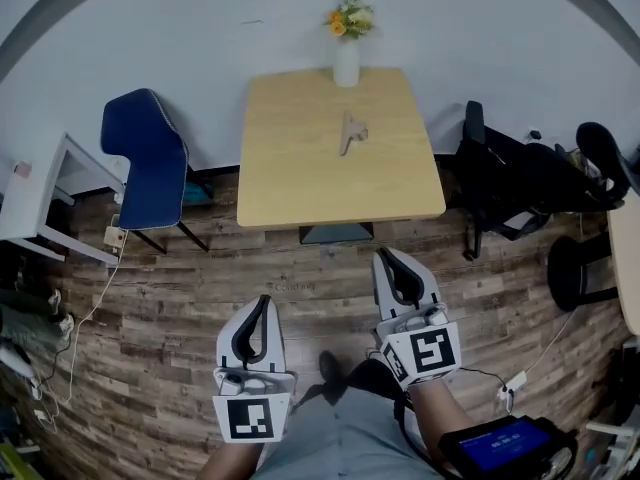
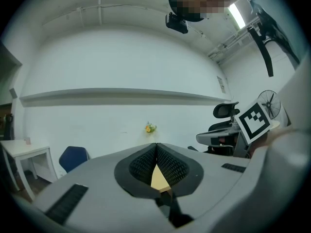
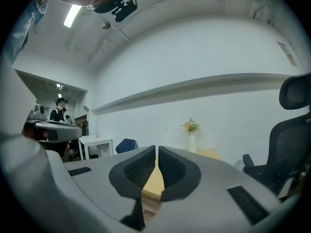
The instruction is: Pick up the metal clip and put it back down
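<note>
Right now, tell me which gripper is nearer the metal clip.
Right. The right gripper hangs just short of the wooden table, nearly in line with the metal clip; the left gripper is farther back and off to the left.

clip (image 1: 351,133) on table (image 1: 295,173) | vase (image 1: 346,64) behind clip | chair (image 1: 146,160) left of table | office chair (image 1: 512,180) right

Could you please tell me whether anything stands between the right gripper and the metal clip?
Nothing visible does. The metal clip lies alone on the table; only open floor separates the table from the right gripper. The vase stands beyond the clip.
</note>
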{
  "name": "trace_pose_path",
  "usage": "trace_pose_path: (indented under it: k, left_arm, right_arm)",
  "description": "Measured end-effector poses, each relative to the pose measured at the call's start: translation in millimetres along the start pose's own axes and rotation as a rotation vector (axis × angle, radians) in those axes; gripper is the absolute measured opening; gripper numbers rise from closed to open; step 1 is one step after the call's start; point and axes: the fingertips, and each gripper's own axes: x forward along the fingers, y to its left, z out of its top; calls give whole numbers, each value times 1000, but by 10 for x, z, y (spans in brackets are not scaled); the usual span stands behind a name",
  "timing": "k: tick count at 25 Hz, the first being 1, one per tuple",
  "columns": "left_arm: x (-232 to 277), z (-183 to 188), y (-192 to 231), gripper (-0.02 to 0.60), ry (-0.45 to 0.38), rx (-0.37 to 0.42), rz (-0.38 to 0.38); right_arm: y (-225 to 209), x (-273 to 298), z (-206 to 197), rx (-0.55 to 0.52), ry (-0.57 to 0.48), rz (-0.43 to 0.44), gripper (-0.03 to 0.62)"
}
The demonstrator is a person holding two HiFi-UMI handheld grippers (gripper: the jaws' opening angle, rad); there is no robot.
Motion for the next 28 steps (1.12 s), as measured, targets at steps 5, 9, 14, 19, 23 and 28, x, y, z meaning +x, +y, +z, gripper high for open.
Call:
trace_pose_path:
  k: [5, 9, 14, 19, 23, 28]
  left_arm:
    - [-67, -58, 125, 18, -22, -55, 7]
    - [-96, 4, 166, 18, -30, -73, 8]
    - [101, -11, 172, 18, -13, -60, 3]
    - [548, -83, 148, 18, 12, -34, -19]
    - [1088, -161, 72, 18, 35, -12, -38]
    - [2013, -150, 21, 18, 62, 13, -59]
  right_arm:
    - [84, 67, 38, -52, 11, -3, 49]
    - [186, 116, 178, -79, 3, 14, 49]
    - [49, 208, 131, -64, 6, 4, 49]
    - [-295, 465, 5, -20, 1, -33, 49]
    - [-728, 807, -94, 4, 1, -49, 49]
    - [-1352, 1433, -139, 50, 16, -52, 49]
